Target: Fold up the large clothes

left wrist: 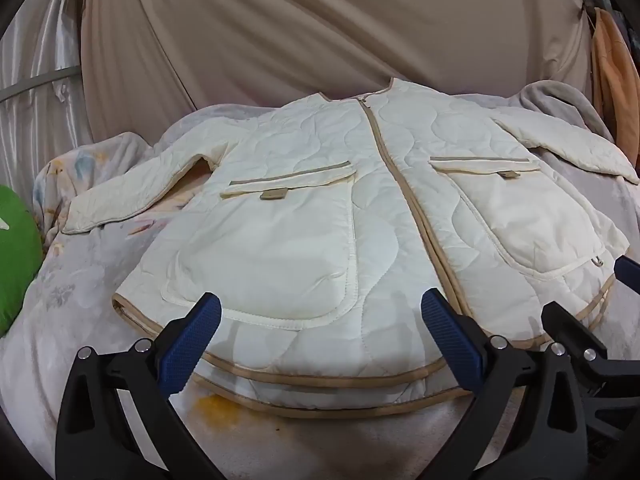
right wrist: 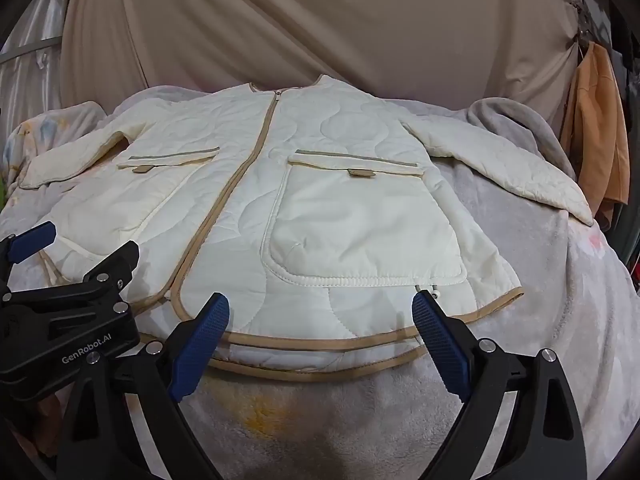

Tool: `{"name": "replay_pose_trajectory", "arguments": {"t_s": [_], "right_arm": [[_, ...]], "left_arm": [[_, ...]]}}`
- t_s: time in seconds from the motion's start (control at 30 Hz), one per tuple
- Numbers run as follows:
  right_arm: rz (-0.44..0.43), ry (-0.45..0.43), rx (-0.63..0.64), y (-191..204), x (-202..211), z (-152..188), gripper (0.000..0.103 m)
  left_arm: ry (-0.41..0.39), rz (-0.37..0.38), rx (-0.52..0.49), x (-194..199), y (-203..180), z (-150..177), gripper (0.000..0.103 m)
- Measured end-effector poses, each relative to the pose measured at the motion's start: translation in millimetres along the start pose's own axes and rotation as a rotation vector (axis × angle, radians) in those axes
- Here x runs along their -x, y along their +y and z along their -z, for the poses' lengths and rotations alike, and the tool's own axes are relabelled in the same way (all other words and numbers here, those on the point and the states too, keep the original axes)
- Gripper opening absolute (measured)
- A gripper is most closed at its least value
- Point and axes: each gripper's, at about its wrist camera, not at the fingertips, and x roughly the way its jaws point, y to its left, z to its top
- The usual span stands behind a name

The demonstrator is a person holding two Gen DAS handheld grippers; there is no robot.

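A cream quilted jacket (left wrist: 320, 200) with tan trim lies flat and zipped, front up, on a pale blanket (left wrist: 80, 300), both sleeves spread out to the sides. My left gripper (left wrist: 320, 312) hovers open just above the near hem, left of the zip, with nothing between its blue pads. In the right wrist view the same jacket (right wrist: 320, 208) fills the middle. My right gripper (right wrist: 320, 312) stands open over the hem below the right pocket (right wrist: 360, 232), holding nothing. Each gripper shows at the edge of the other's view: the right gripper (left wrist: 592, 300) and the left gripper (right wrist: 80, 248).
A beige curtain (left wrist: 320, 40) hangs behind the bed. A green cushion (left wrist: 16, 256) sits at the left edge. An orange garment (right wrist: 596, 132) hangs at the far right. A yellow stain (left wrist: 220, 404) marks the blanket in front of the hem.
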Motion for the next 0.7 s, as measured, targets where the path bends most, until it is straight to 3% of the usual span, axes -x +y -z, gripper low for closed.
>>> {"name": "replay_pose_trajectory", "arguments": {"t_s": [0.7], "right_arm": [[0.019, 0.029, -0.083, -13.7, 22.0, 17.1, 0.085]], "left_arm": [[0.038, 0.025, -0.011, 23.1, -6.3, 10.4, 0.098]]}}
